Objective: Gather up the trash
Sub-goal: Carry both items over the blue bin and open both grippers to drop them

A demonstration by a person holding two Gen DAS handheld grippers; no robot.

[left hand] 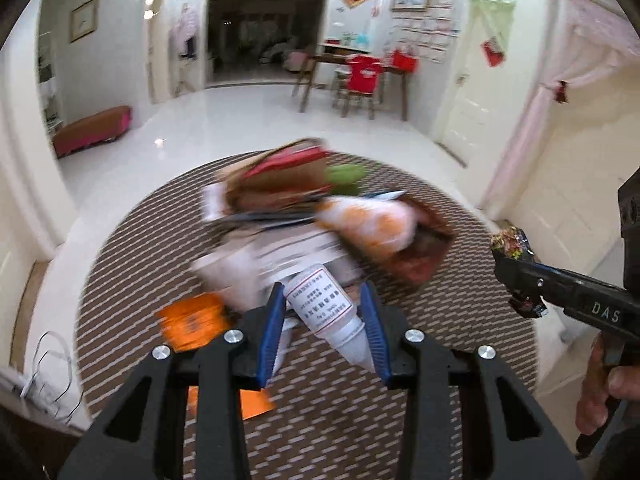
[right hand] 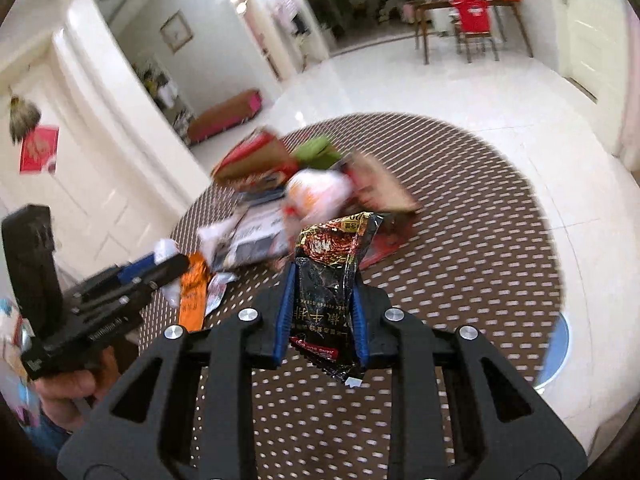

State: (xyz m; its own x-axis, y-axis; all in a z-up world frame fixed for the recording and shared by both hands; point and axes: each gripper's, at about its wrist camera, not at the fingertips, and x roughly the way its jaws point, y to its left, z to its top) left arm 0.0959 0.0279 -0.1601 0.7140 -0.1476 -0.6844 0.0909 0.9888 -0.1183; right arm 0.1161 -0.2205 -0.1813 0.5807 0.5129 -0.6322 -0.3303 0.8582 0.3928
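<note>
My left gripper is shut on a small white plastic bottle with a printed label, lifted clear of the round brown dotted table. My right gripper is shut on a black and red foil snack wrapper, also raised off the table. The right gripper with its wrapper shows at the right of the left wrist view. The left gripper appears at the left of the right wrist view. A blurred pile of trash lies beyond both grippers.
An orange paper lies on the table near the left gripper. The pile holds a brown box, green scrap and white wrappers. Past the table is white floor, a low bench, and a dining table with red-covered chairs. A person's hand grips the right tool.
</note>
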